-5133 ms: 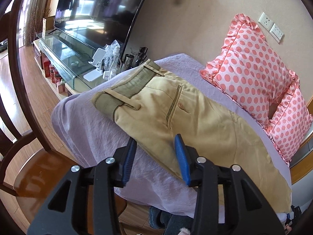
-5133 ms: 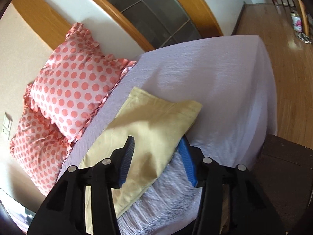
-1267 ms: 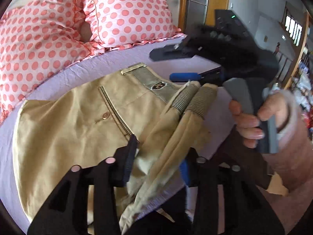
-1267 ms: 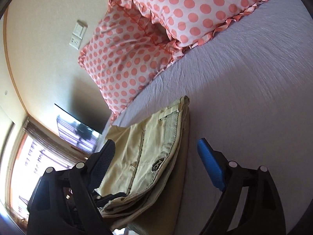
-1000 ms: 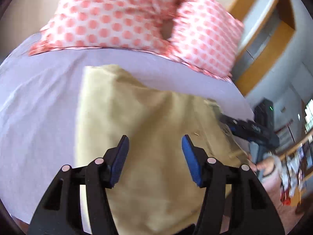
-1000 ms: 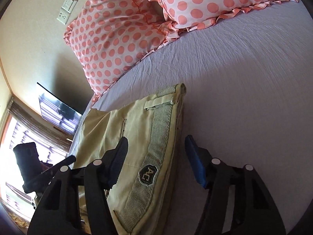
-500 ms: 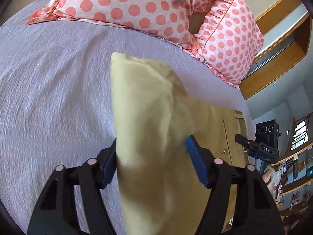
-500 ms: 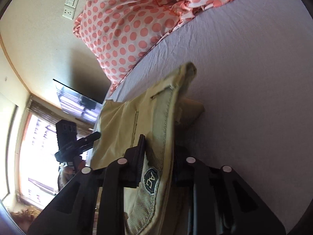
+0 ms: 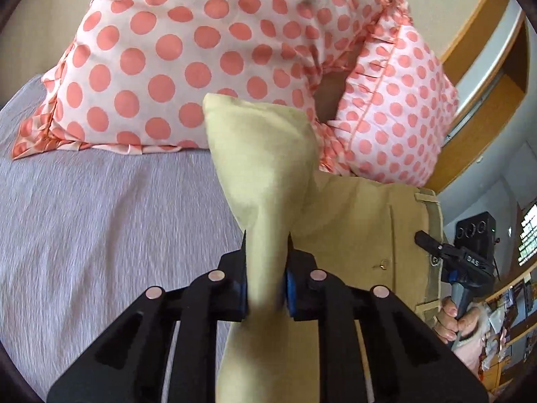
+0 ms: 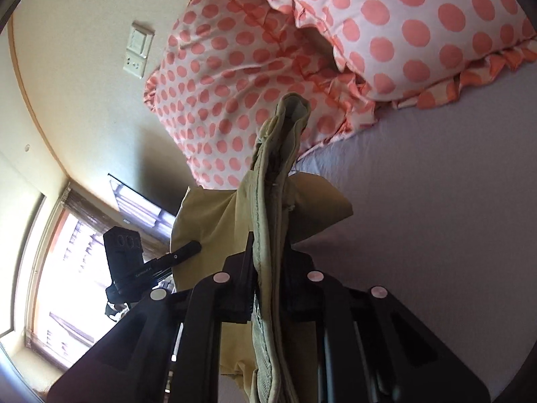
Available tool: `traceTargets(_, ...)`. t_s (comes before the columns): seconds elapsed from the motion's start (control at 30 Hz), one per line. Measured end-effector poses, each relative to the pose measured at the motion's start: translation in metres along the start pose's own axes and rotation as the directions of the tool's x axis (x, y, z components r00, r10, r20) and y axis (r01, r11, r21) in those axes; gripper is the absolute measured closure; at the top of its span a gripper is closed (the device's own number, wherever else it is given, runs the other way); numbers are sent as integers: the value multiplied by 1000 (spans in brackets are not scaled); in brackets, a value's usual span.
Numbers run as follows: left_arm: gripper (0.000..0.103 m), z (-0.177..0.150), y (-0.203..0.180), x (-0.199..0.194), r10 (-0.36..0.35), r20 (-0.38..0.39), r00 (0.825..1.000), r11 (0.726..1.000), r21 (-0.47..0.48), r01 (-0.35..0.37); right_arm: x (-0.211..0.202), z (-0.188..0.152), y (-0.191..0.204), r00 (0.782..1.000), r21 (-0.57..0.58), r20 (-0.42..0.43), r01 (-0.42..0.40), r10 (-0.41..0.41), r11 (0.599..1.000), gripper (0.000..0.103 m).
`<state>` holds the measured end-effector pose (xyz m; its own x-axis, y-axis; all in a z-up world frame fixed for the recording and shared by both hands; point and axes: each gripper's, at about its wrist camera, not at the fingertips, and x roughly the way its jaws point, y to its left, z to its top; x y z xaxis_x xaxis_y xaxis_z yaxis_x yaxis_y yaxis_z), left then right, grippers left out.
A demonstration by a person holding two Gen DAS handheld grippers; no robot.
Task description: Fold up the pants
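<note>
Two grippers pinch one pair of khaki pants (image 9: 352, 225) over the lilac bed (image 9: 100, 221): the left gripper (image 9: 266, 252) is clamped on the folded edge, the right gripper (image 10: 268, 252) is clamped on the waistband. Two polka-dot pillows (image 9: 188, 63) lie behind, touching each other. One wall socket (image 10: 137, 50) shows in the right view.

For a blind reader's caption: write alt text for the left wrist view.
The left gripper is shut on a folded edge of the khaki pants, lifting it off the lilac bedsheet. Two pink polka-dot pillows lie behind, and the right gripper holds the waistband at the right.
</note>
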<state>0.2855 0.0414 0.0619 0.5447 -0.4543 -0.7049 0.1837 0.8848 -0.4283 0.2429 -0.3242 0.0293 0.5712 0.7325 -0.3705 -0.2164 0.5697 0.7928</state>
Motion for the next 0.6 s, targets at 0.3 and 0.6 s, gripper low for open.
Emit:
traceTargets(0.3, 51, -11, 17, -7, 180, 43, 983, 983, -28, -179, -13, 4, -24, 913, 18, 111, 394, -394, 919, 34)
traceTargets(0.6, 31, -52, -14, 20, 7, -133, 991, 999, -52, -14, 15, -32, -4, 969, 16, -66, 239, -238, 971, 10)
